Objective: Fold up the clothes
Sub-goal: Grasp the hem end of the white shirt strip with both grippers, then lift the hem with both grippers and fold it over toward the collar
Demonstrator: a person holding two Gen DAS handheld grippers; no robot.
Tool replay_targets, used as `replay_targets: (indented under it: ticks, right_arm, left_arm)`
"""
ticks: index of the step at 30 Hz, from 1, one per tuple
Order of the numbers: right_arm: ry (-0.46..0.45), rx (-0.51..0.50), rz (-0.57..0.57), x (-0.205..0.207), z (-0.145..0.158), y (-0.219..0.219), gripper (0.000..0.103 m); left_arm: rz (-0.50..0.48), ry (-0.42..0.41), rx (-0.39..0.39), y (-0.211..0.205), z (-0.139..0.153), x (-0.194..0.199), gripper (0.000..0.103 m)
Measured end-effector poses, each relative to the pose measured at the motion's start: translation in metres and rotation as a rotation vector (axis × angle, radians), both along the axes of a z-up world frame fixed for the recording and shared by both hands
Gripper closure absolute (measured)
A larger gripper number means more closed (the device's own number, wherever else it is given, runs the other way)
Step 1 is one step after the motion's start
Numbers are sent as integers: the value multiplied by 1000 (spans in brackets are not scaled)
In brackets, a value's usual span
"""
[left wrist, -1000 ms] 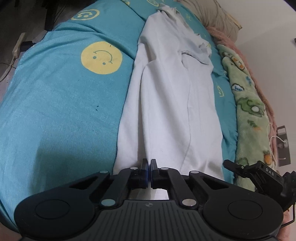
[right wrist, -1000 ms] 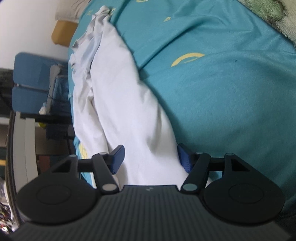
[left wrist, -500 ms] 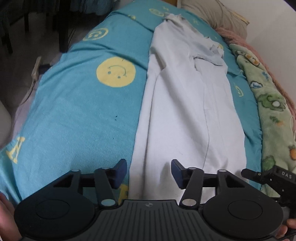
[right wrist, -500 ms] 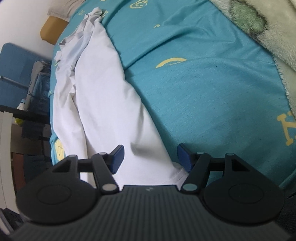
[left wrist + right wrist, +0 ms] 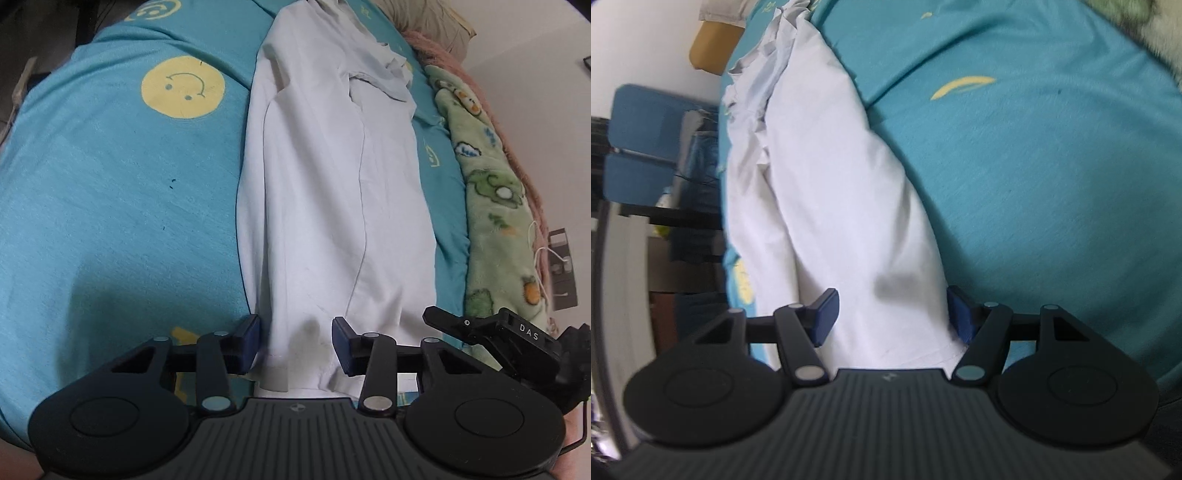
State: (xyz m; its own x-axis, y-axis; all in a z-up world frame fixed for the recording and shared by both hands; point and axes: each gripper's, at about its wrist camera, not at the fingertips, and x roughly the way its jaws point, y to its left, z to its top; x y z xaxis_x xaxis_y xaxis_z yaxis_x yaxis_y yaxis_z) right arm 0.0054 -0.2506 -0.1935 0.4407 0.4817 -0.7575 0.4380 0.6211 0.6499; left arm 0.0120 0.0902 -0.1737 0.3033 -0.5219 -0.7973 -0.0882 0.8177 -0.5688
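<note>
On teal bedspread — long, narrow-folded white garment

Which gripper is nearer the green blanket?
Right. The right gripper sits over the shirt hem on the blanket side; the left gripper, jaws closing around the hem, is toward the far side of the shirt.
</note>
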Motion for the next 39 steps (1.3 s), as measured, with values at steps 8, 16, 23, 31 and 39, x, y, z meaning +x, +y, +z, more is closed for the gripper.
replay_targets:
  ticks: [8, 16, 23, 31, 39]
  right_arm:
    - [3, -35, 97, 3, 3, 17, 38]
    - [23, -235, 235, -2, 16, 40, 71]
    - [-39, -297, 227, -9, 42, 38, 96]
    - [-196, -214, 150, -33, 98, 20, 97]
    - [-366, -165, 109, -66, 170, 6, 97]
  left_arm:
    - [-88, 27, 60, -12, -7, 5, 55]
    - [-158, 10, 160, -26, -7, -1, 85]
    - [-46, -69, 28, -4, 15, -16, 97]
    - [133, -180, -180, 34, 63, -45, 98]
    - [238, -252, -205, 58, 137, -82, 98]
